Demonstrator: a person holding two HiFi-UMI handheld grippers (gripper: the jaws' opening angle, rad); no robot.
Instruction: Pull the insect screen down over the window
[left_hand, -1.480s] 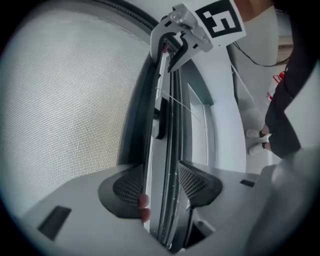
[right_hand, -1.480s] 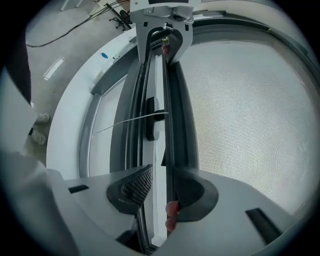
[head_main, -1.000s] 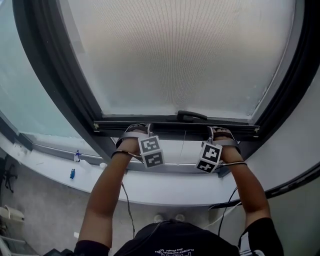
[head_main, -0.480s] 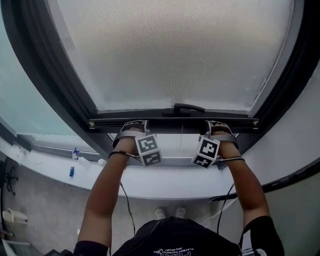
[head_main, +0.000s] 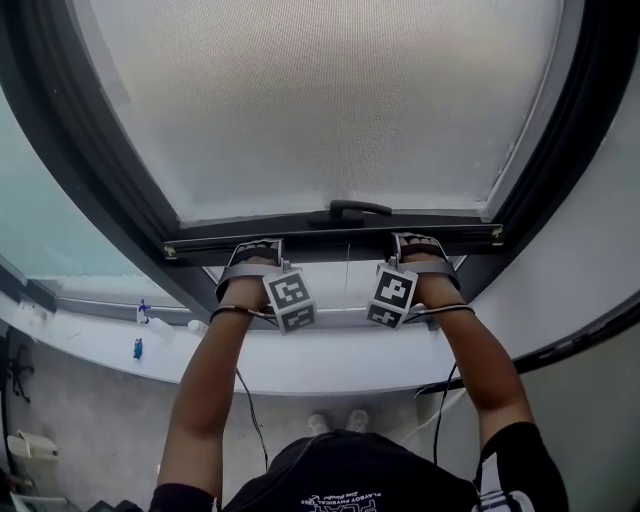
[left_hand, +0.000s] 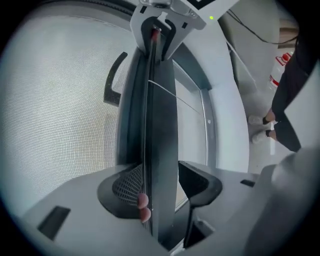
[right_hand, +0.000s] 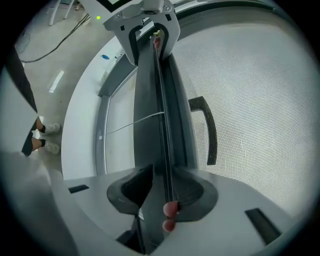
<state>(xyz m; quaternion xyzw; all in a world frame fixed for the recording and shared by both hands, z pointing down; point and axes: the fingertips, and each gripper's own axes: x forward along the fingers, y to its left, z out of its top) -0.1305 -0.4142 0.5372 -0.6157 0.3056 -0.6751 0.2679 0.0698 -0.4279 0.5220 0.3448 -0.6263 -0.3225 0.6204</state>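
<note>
white sill, grey floor (daylight through the side pane).

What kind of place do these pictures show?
Probably an indoor room, perhaps an office or workshop: a grey mesh insect screen sits in a large dark metal window frame, with a wide white sill below it and a grey floor underneath.

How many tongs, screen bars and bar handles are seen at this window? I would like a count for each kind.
Tongs: 2 (left tongs, right tongs, both closed on the bar)
Screen bar: 1
Handle: 1
Total: 4
</note>
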